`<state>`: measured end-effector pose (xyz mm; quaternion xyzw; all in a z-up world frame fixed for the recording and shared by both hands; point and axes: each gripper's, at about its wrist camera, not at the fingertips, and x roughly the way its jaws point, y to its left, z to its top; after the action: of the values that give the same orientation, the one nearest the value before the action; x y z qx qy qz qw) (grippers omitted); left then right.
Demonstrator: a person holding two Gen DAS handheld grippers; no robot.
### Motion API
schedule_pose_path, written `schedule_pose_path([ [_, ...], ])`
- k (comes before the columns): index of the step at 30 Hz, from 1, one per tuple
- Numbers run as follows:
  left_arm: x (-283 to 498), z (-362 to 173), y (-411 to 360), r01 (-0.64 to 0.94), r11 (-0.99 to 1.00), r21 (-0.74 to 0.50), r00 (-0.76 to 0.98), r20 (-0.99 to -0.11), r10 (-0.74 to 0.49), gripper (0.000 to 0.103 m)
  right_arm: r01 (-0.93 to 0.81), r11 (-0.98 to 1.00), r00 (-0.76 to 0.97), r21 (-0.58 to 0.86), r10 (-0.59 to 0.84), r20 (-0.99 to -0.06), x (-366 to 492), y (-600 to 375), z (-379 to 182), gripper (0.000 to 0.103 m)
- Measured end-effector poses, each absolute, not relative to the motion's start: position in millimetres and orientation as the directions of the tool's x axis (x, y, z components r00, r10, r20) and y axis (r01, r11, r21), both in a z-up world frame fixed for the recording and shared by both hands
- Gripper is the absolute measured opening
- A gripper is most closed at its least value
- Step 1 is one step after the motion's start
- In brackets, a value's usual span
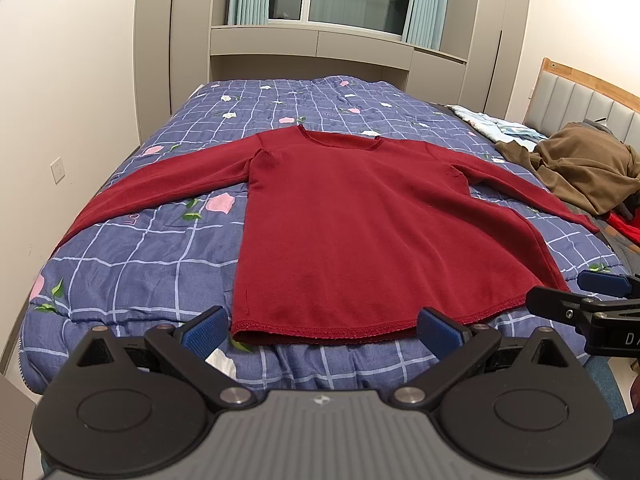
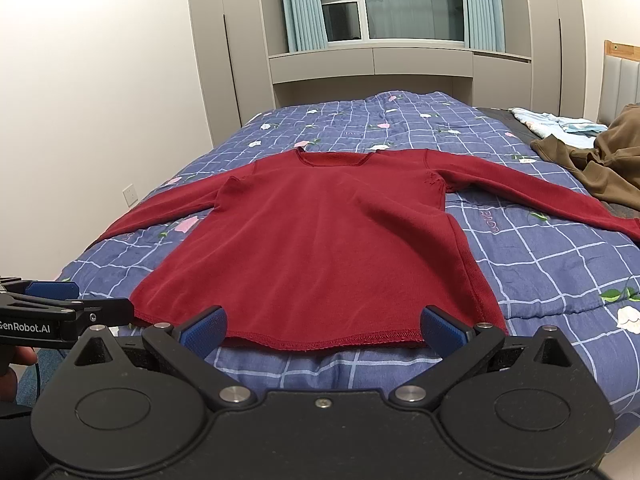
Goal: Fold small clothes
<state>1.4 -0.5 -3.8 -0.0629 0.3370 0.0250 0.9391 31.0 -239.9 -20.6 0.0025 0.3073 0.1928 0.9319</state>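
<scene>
sweater (image 1: pixel 360 224) in dark red is lying flat mid-frame on the checked quilt (image 1: pixel 120 280), its left cuff running off the frame edge. left gripper (image 1: pixel 324 330) and right gripper (image 2: pixel 324 330) are hovering at the hem, jaws spread wide, gripping nothing.

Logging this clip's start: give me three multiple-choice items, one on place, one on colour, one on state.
1. Where does the dark red knit long-sleeved sweater lie?
A. on the blue checked floral quilt
B. on the floor
C. in the wardrobe

2. What colour are the gripper finger pads?
A. yellow
B. blue
C. white

3. How is the sweater?
A. folded in half
B. bunched up
C. spread flat, sleeves out

Key: A, quilt shows all round it; B, blue pads in both views; C, both sleeves reach sideways.
</scene>
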Motion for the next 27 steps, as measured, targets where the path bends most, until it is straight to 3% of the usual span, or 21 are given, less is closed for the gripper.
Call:
schedule_pose_path([
  [27,2.2,-4.3,-0.8,-0.090,0.991,-0.098,0.769,-0.639,0.006,0.103,-0.356,0.926,0.734,0.126,0.361,-0.575,34.1,-242.0,-17.2,0.103],
])
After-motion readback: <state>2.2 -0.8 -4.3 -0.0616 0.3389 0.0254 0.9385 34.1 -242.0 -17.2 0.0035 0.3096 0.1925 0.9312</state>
